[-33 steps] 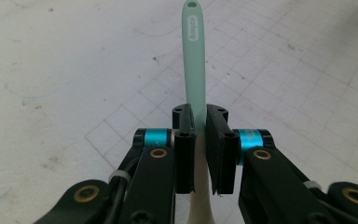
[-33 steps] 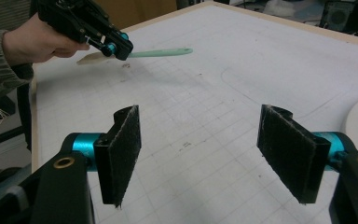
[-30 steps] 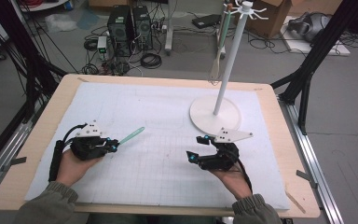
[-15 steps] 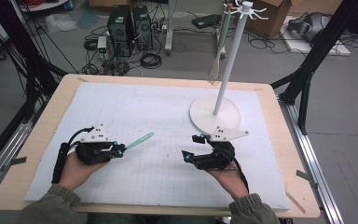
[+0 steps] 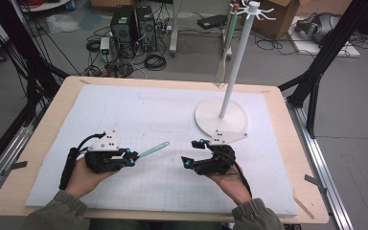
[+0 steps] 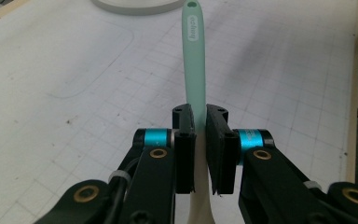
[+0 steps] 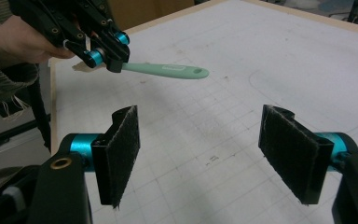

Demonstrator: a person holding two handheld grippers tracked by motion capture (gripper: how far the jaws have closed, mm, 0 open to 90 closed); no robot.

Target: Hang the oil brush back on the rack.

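The left tongs (image 5: 130, 158) are clamping the mint-green spatula (image 5: 153, 149) low on its handle, jaws pressing both sides; the handle is sticking out beyond the tips, clear of the desk (image 5: 38, 143), pointing toward the white stand (image 5: 220, 117). The right tongs (image 5: 194, 153) are gaping wide and holding nothing, sitting just in front of the stand's base, near the handle's free end but apart from it.
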